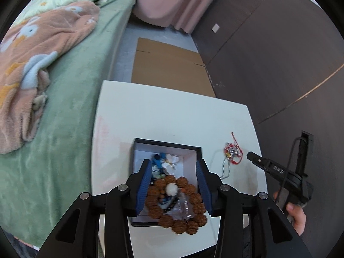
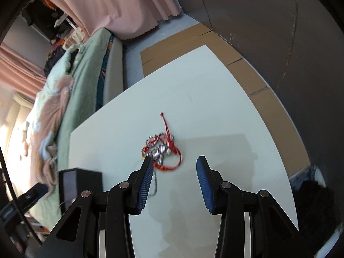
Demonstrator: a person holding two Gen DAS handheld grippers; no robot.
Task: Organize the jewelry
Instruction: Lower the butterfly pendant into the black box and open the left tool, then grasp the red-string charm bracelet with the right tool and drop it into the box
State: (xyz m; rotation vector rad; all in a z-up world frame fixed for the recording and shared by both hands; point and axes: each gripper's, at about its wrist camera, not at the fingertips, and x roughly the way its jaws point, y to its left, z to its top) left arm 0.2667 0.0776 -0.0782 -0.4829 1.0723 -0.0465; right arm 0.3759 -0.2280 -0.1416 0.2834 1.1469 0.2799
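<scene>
Mostly done, by the look of it. Open black square box with pale lining (image 1: 137,150) on the white smooth-topped table (image 1: 172,116) already loaded: brown knobbly wooden-bead bracelet (image 1: 193,197) with 1 white round bead (image 1: 171,189), coiled across the 6 o'clock half and spilling over the near rim; small string of dark glossy beads (image 1: 169,206) inside the coil; blue beads (image 1: 158,161) and white petal-shaped charm (image 1: 171,160) toward 12 o'clock in the box.

Left gripper (image 1: 173,185) over the box, jaws spread, blue ribbed pads either side of the bracelet, not pressing on it. Nothing pinched.

Left to do, as far as visible: 1 tangle outside the box, red cord bracelet knotted with silver metal beads and a thin silver chain (image 2: 161,148), loose on the table at 3 o'clock from the box, apart from it. Cord thin and limp, chain fine-linked, 1 red tail pointing to 12 o'clock.

Right gripper (image 2: 173,180) just short of that tangle, jaws spread, empty; left pad tip at the tangle's near edge, contact not clear through the blur. Tangle sits off-centre, toward 11 o'clock of the gap.

Judgement: limp cord plus chain likely to snag or trail on pickup.
</scene>
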